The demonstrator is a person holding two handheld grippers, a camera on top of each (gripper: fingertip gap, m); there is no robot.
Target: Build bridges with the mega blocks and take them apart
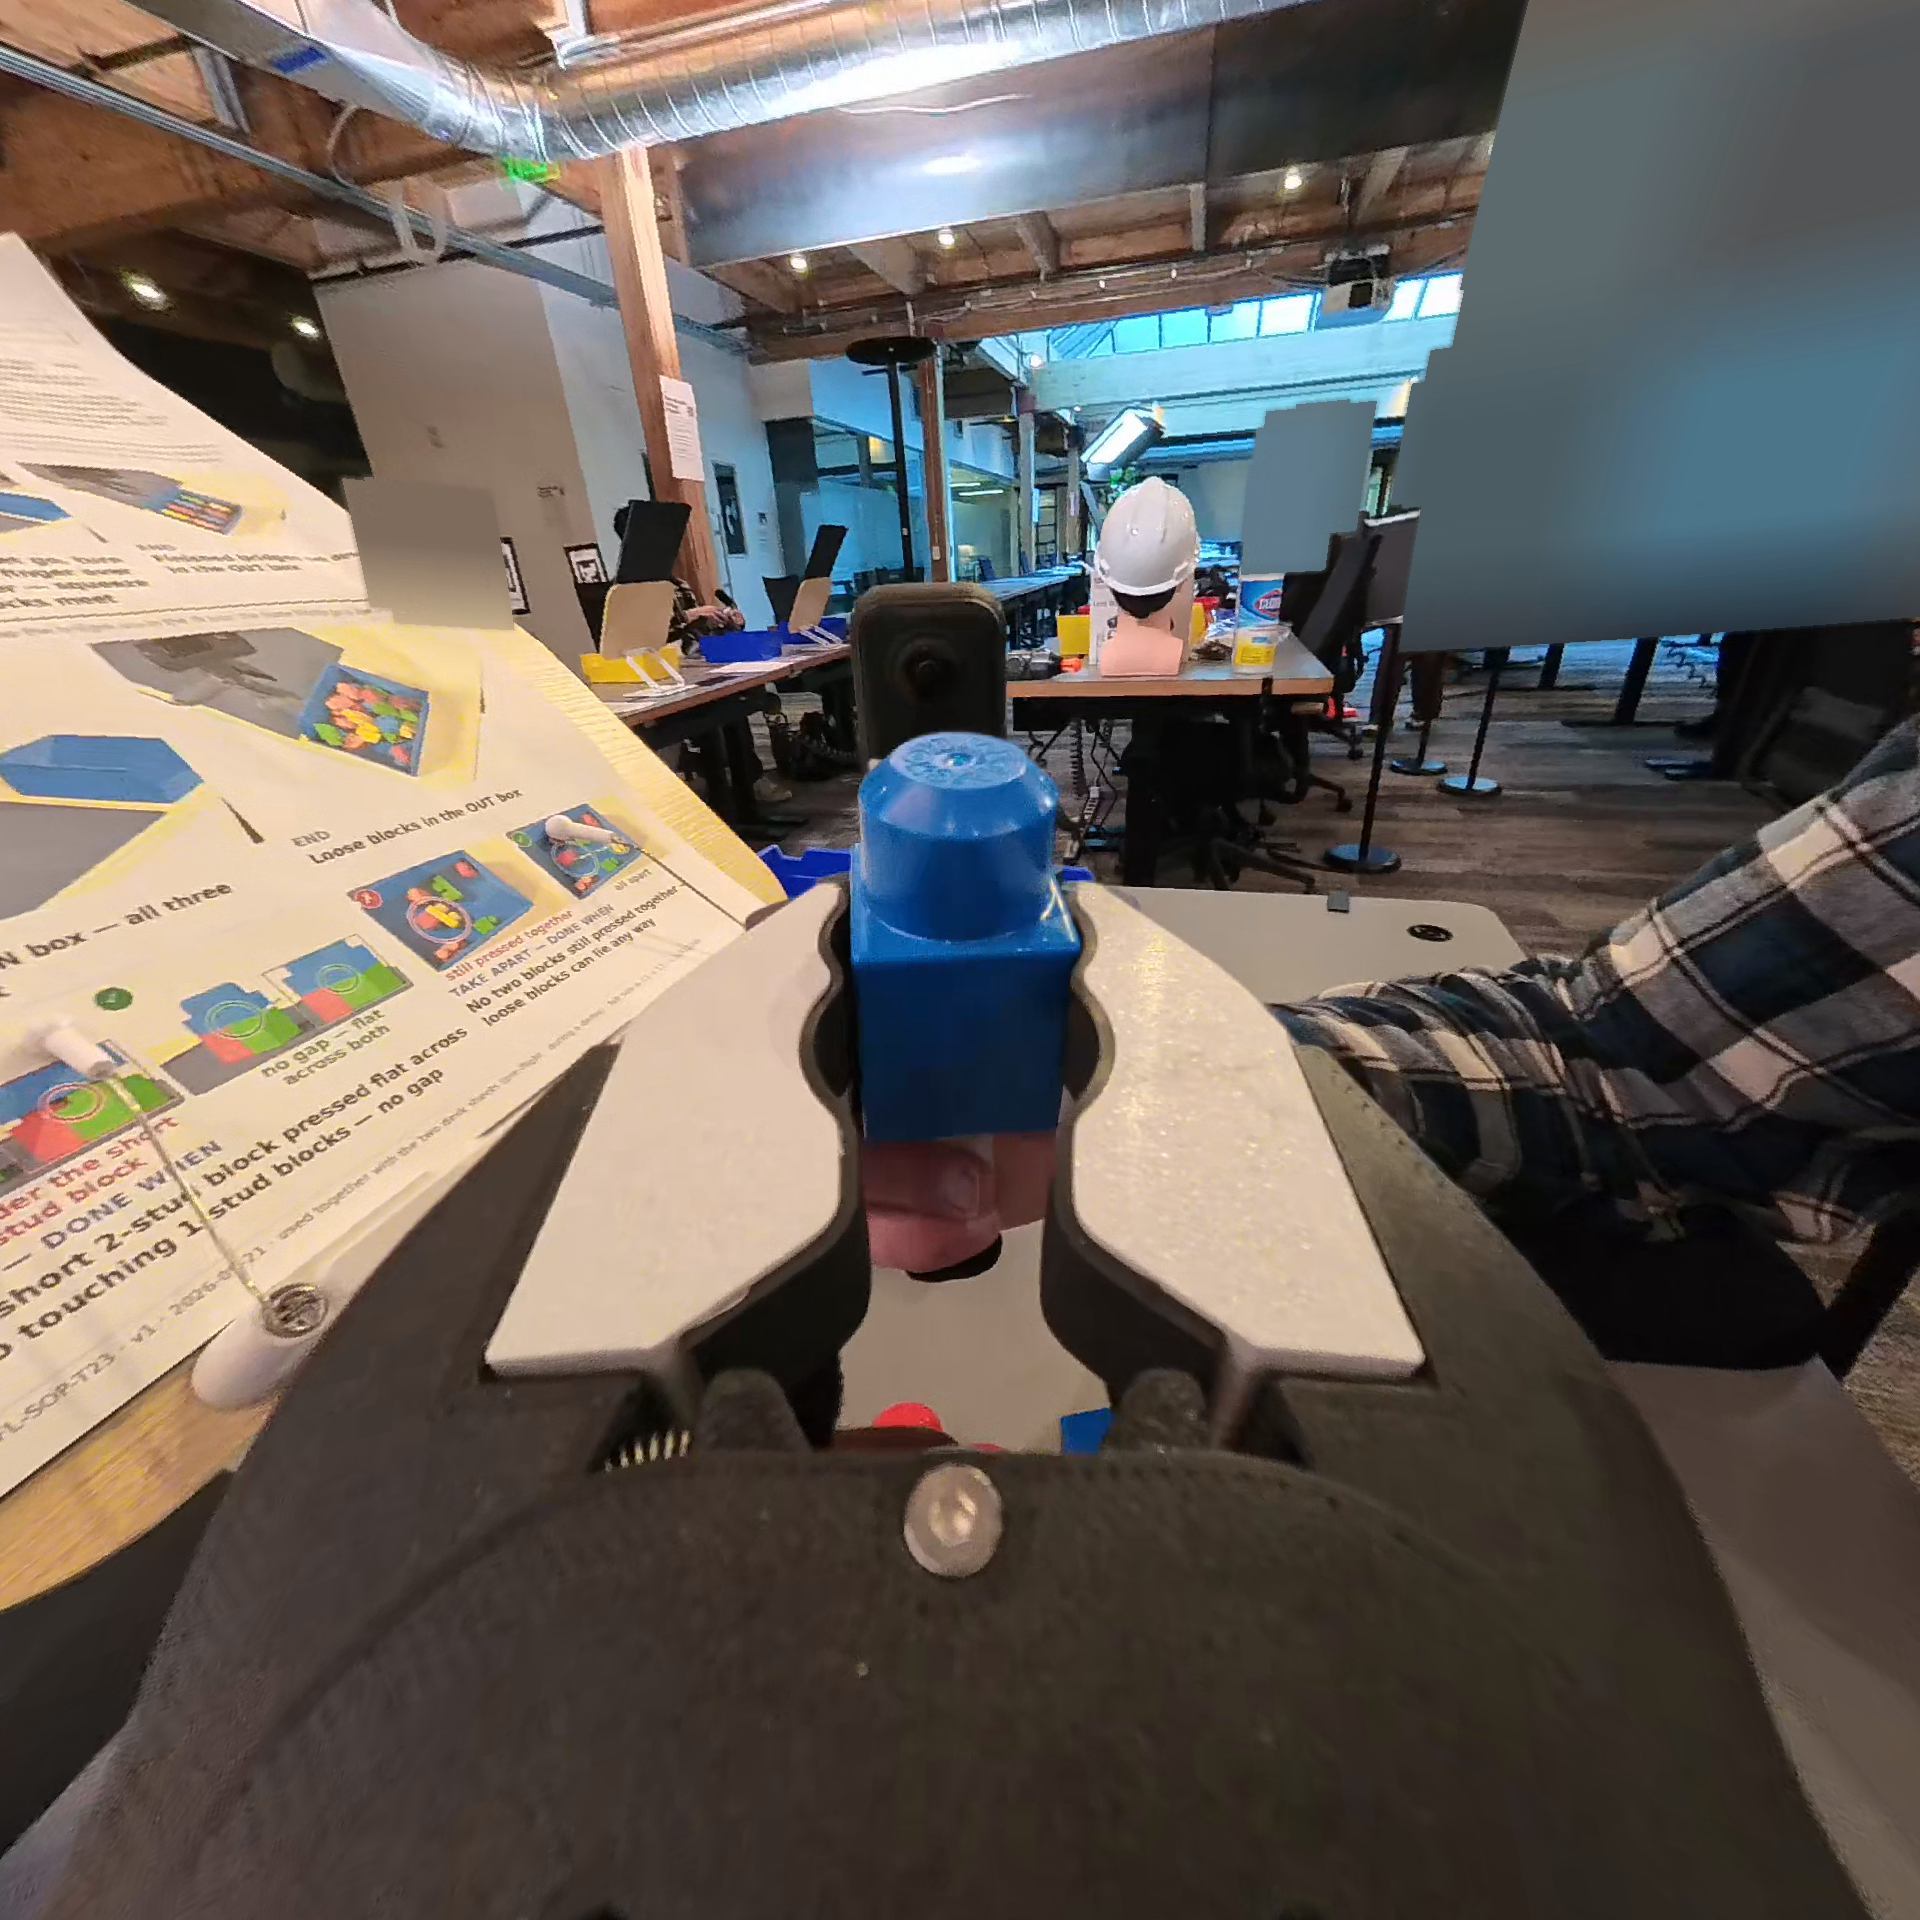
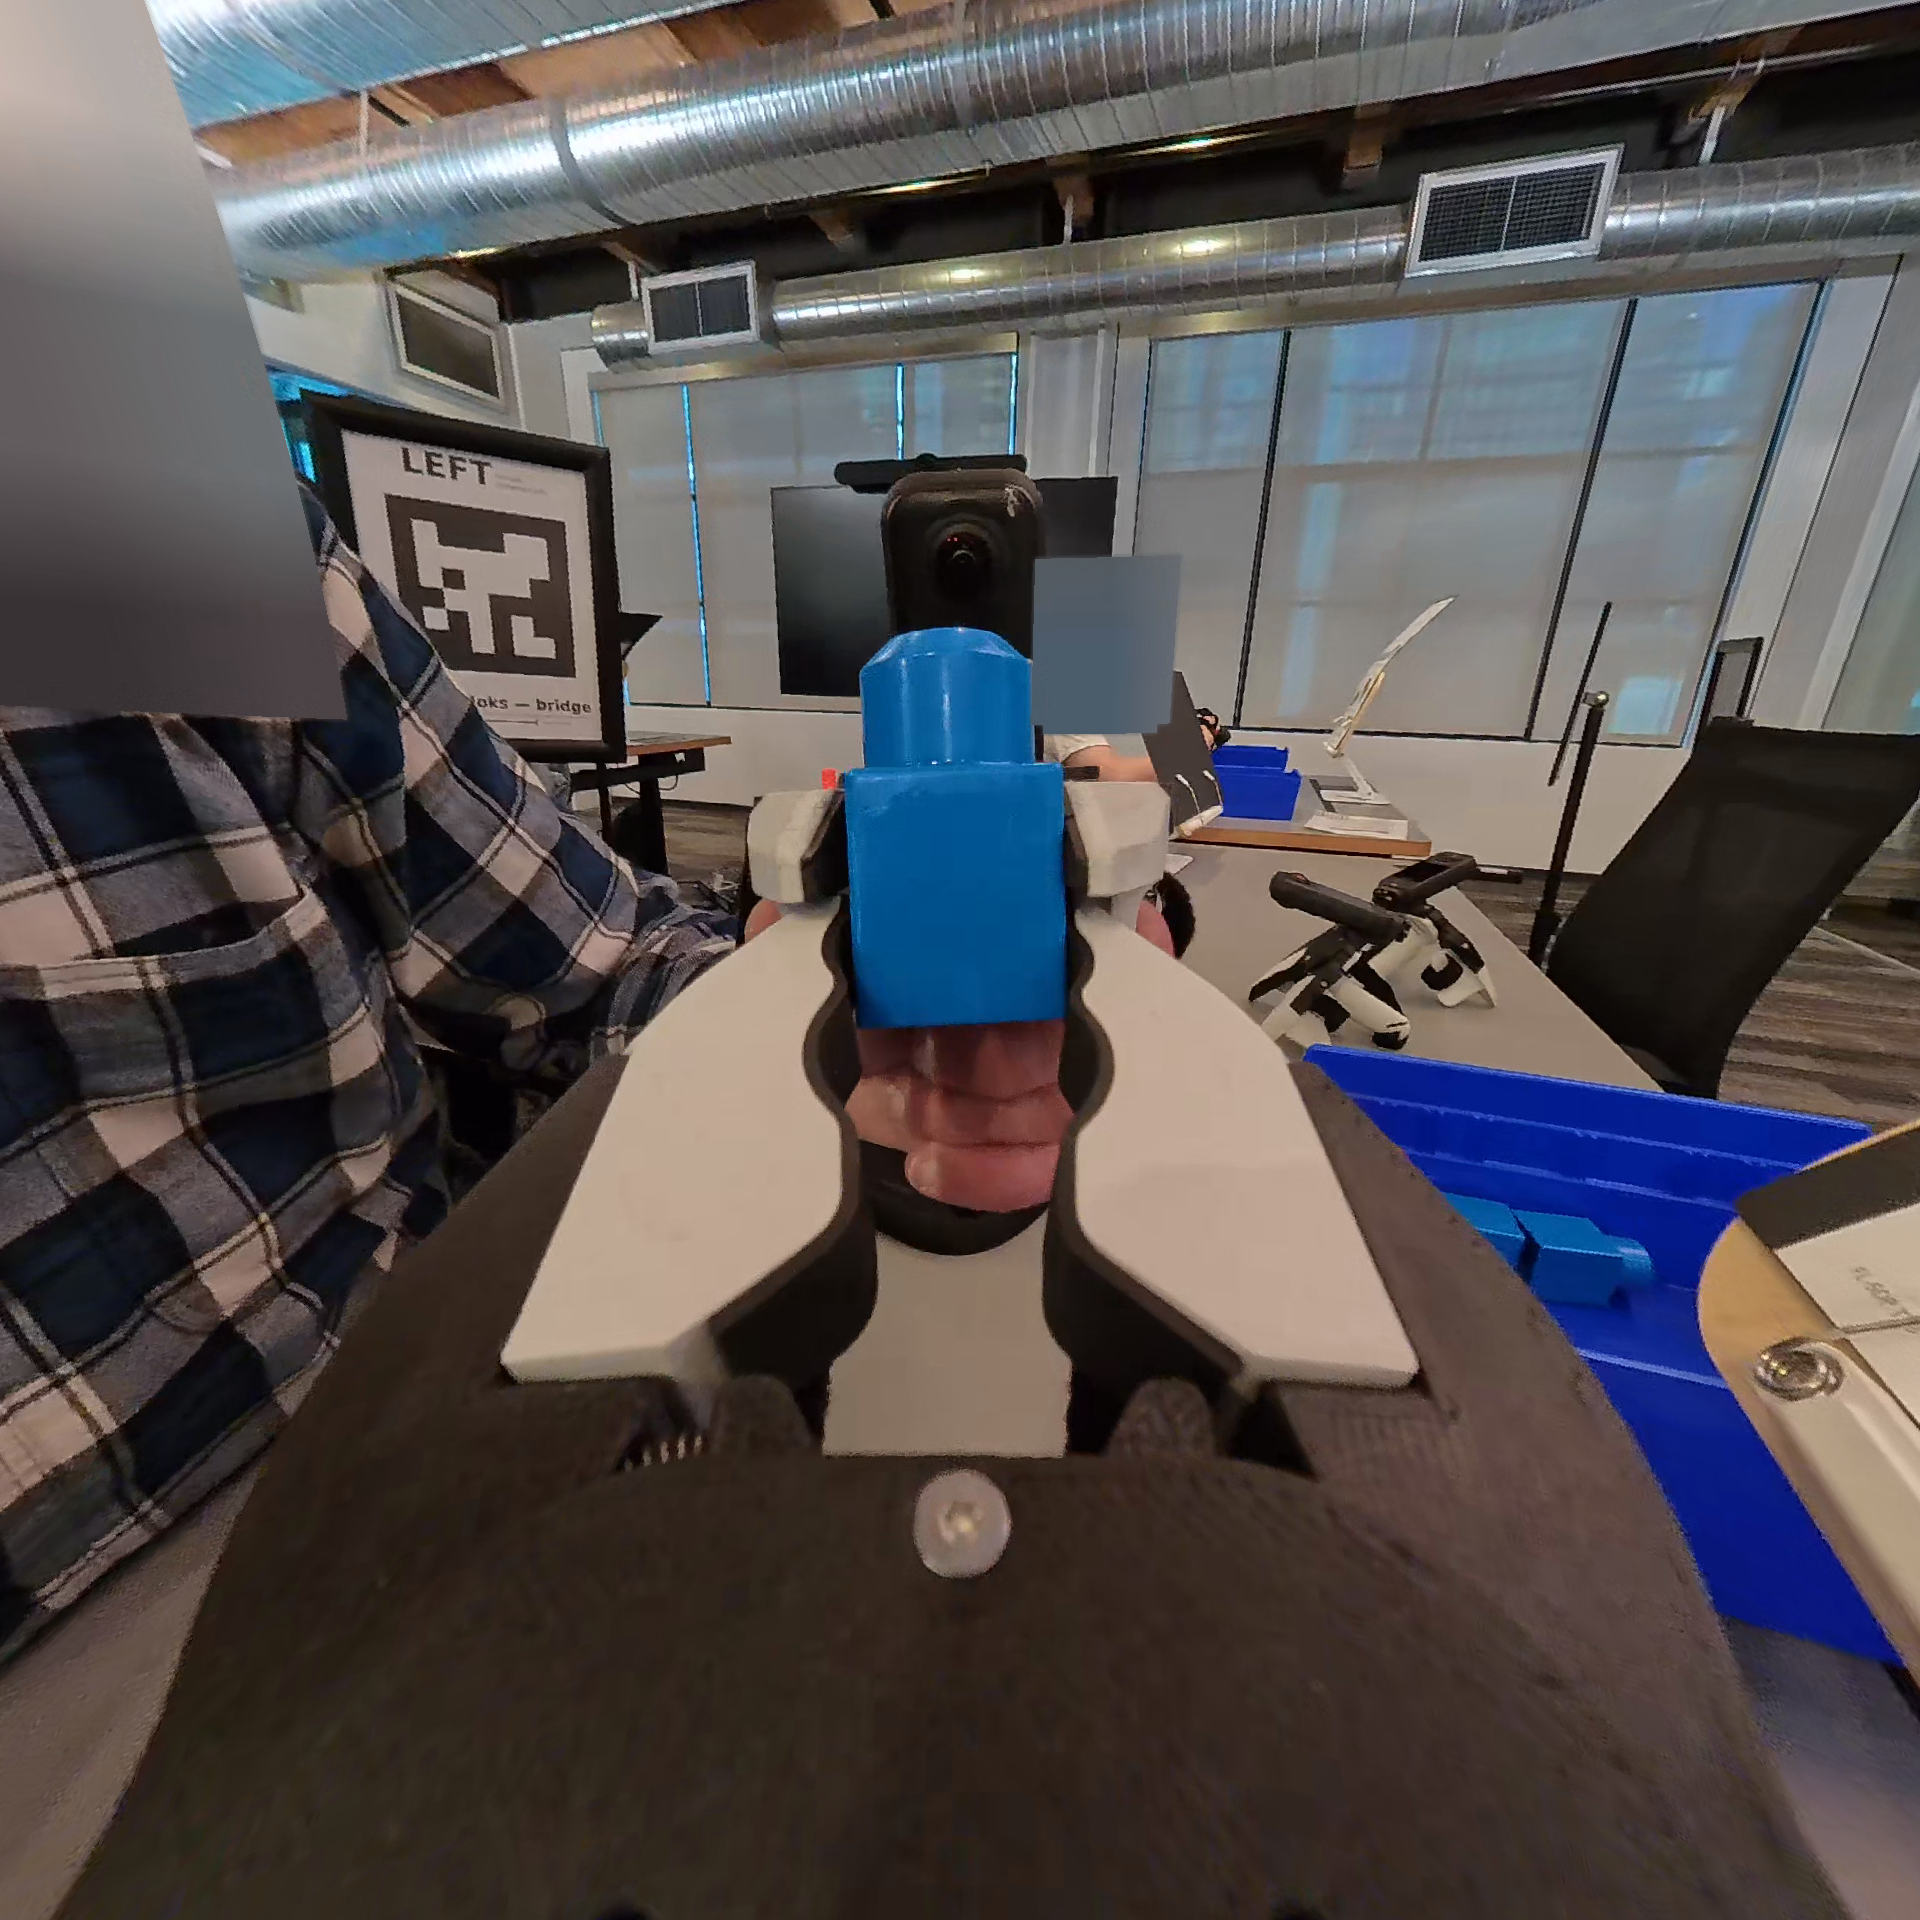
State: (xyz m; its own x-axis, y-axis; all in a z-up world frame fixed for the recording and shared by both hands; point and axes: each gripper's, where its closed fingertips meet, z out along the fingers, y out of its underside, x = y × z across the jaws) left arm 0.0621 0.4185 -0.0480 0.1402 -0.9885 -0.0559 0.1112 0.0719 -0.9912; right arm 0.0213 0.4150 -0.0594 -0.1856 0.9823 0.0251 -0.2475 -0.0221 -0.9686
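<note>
A blue one-stud block stands stud-up between the fingers of my left gripper, and both pads press on its sides. In the right wrist view the same blue block sits between the pads of my right gripper, which is shut on it. The left gripper's white fingertips clasp the block from the far side. The two grippers face each other, held above the grey table. A thumb shows below the block.
An instruction sheet stands at the left. A blue bin with blue blocks lies at the right. Spare grippers rest on the table. A plaid sleeve reaches in. A red block lies below. Only a small space, under 4 cm, lies between the two pairs of fingers.
</note>
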